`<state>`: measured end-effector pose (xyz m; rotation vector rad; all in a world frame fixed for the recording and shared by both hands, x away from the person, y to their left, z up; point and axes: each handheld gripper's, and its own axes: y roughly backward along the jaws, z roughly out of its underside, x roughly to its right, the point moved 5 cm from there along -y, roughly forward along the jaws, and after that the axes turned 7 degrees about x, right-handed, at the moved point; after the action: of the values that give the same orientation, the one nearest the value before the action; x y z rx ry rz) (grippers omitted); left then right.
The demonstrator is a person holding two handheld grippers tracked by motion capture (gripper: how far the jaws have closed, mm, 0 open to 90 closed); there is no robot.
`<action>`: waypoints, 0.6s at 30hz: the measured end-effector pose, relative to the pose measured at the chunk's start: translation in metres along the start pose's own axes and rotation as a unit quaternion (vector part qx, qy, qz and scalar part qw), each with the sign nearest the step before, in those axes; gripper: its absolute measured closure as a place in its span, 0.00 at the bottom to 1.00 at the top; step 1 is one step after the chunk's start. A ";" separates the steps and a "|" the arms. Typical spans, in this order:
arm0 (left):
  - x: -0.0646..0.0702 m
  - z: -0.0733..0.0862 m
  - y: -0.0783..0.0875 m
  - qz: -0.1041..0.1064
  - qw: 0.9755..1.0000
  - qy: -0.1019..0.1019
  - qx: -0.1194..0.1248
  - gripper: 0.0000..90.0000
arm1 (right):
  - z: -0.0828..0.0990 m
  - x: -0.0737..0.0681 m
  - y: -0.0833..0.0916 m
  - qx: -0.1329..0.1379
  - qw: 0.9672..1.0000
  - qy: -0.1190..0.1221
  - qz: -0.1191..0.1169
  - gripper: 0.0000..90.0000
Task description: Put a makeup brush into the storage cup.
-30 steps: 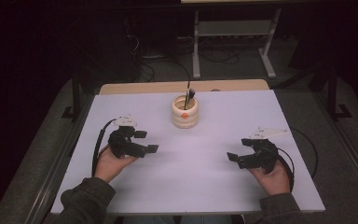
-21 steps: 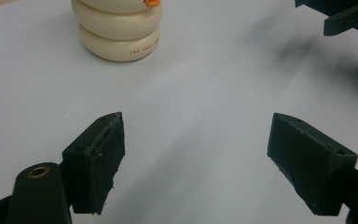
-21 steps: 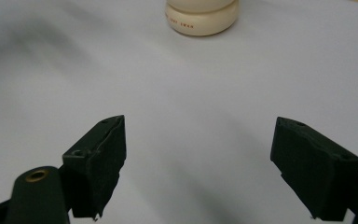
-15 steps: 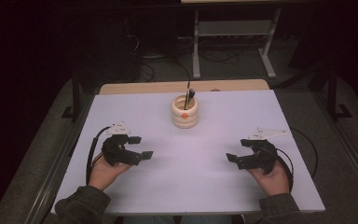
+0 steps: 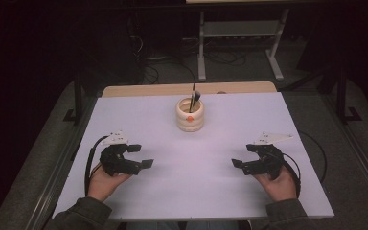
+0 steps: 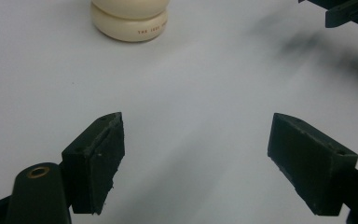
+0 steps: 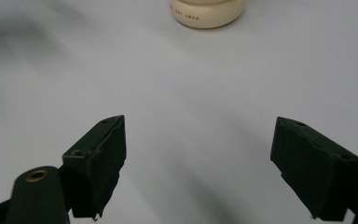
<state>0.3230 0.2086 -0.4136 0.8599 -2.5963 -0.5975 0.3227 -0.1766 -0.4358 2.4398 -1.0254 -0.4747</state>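
You are at the start: both grippers rest low near you, left gripper and right gripper, jaws spread wide and empty. The cream holder stands well ahead at centre with a dark brush upright inside. Next, reach forward and align on it. The left gripper view reveals lettering on the holder's base; the high view shows the brush.

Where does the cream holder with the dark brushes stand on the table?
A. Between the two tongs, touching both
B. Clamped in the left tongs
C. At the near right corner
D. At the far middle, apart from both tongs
D: the cream holder stands at the far middle of the table, apart from the left tongs and right tongs, both open.
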 end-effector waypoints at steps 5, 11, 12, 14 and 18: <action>0.000 0.004 0.003 -0.004 1.000 0.001 0.000 0.20 | 0.001 -0.001 0.000 -0.002 1.000 0.000 -0.001 0.19; -0.001 0.010 0.009 -0.011 1.000 -0.001 0.004 0.20 | 0.003 -0.001 0.000 -0.004 1.000 0.000 -0.001 0.19; -0.001 0.011 0.009 -0.013 1.000 0.001 0.005 0.20 | 0.003 -0.001 0.000 -0.005 1.000 -0.001 -0.001 0.19; -0.001 0.013 0.010 -0.014 1.000 0.000 0.006 0.20 | 0.004 -0.002 0.000 -0.006 1.000 -0.002 -0.002 0.19; -0.001 0.016 0.011 -0.019 1.000 -0.001 0.003 0.20 | 0.005 -0.002 -0.001 -0.006 1.000 -0.001 -0.003 0.19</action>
<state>0.3109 0.2217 -0.4222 0.9118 -2.5898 -0.6026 0.3194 -0.1756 -0.4401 2.4320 -1.0142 -0.4852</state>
